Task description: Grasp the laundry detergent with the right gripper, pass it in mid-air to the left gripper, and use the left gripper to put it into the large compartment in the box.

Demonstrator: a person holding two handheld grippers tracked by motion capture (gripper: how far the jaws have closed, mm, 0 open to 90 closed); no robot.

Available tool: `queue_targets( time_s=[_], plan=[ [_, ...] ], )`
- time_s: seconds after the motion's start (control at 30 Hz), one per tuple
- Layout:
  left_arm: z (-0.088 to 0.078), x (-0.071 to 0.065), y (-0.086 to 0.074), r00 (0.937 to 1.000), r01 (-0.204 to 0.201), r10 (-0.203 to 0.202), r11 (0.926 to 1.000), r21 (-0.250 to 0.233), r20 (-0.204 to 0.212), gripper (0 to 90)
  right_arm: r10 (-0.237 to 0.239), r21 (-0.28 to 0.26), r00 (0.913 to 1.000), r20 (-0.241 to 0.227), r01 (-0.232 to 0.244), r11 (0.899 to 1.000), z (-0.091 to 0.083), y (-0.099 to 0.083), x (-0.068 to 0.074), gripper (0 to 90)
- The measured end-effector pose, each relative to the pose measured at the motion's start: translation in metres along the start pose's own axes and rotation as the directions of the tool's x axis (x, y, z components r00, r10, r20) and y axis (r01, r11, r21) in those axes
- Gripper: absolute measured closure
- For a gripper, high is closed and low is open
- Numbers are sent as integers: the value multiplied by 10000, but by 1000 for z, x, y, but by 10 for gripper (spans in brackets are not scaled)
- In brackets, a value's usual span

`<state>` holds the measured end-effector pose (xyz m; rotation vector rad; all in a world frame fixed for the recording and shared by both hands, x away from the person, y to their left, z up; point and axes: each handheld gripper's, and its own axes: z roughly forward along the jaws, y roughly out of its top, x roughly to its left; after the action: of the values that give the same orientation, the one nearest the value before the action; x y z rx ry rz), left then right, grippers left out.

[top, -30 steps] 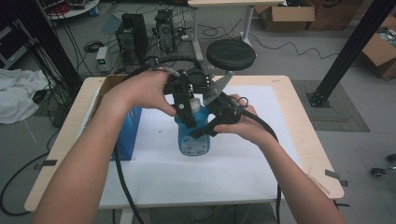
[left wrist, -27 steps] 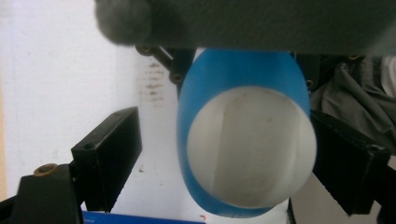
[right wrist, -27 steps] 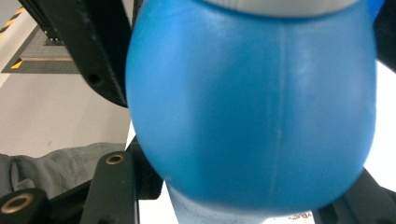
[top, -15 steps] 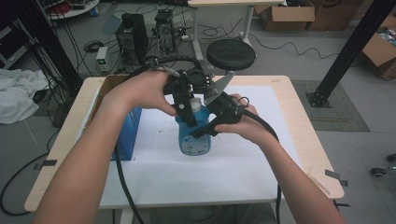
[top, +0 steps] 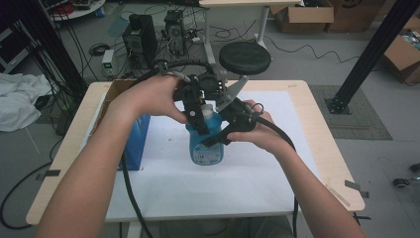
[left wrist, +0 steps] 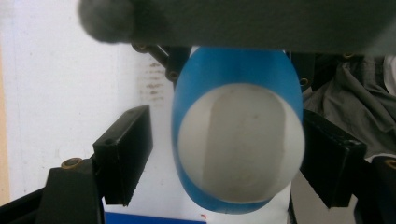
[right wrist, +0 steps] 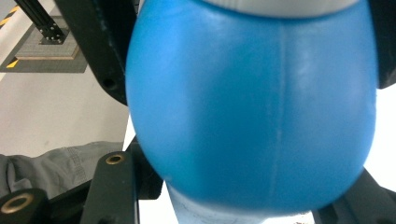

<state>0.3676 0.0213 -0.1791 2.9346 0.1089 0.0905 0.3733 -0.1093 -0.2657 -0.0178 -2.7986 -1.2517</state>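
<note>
A blue bottle (top: 205, 148) with a white cap stands upright on the white sheet (top: 247, 178) at the table's middle. My left gripper (top: 199, 110) comes down over its top. In the left gripper view the white cap (left wrist: 240, 144) sits between the jaws; the left jaw stands apart from it and the right jaw is at its edge, so the gripper (left wrist: 229, 158) is open. From the right, my right gripper (top: 224, 130) is shut on the bottle's upper body. The blue body (right wrist: 252, 107) fills the space between its jaws (right wrist: 238, 196).
A blue box (top: 134, 141) stands at the sheet's left edge, with an open cardboard box (top: 115, 90) behind it. A black stool (top: 245, 57) is just beyond the far table edge. Cables trail from both grippers toward the near edge.
</note>
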Motion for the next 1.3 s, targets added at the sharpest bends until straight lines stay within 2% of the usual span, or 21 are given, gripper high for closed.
queue_targets(
  time_s=[0.13,0.17,0.3,0.33,0.4,0.57,0.73,0.93,1.13,1.2,1.3],
  plan=[
    [0,0,0,10000,-33,33,10000,-3,-1,257,16,-30,10000,-8,-16,10000,0,0,0,452],
    [1,0,0,10000,-3,3,10000,-22,38,259,-141,-127,9999,16,141,9998,0,0,-1,452],
    [1,0,0,10000,36,-36,10000,-37,9,265,-143,-109,9999,37,143,9998,0,0,-1,452],
    [1,-1,0,10000,27,-27,10000,-2,62,277,41,0,10000,37,-41,10000,-1,0,0,452],
    [1,-1,0,10000,-1,1,10000,38,50,279,65,28,10000,50,-65,10000,-1,0,0,452],
    [1,-1,0,10000,28,-29,10000,51,86,306,-110,-50,9999,94,111,9999,1,1,-1,452],
    [0,-2,1,10000,-42,42,10000,31,69,335,-63,-36,10000,77,63,10000,1,1,-1,451],
    [-2,-2,1,9998,-40,44,9998,-208,195,378,-81,42,9998,178,81,10000,0,0,-1,451],
    [-2,-3,1,9998,-21,22,10000,-45,206,380,-19,114,9999,132,18,9999,2,1,0,451],
    [-1,-4,1,9998,-93,92,9999,52,149,382,-202,77,9997,157,201,9998,4,1,0,451],
    [-2,-3,1,9998,-96,94,9999,92,176,385,-224,56,9996,181,223,9997,4,2,-1,450]
  ],
)
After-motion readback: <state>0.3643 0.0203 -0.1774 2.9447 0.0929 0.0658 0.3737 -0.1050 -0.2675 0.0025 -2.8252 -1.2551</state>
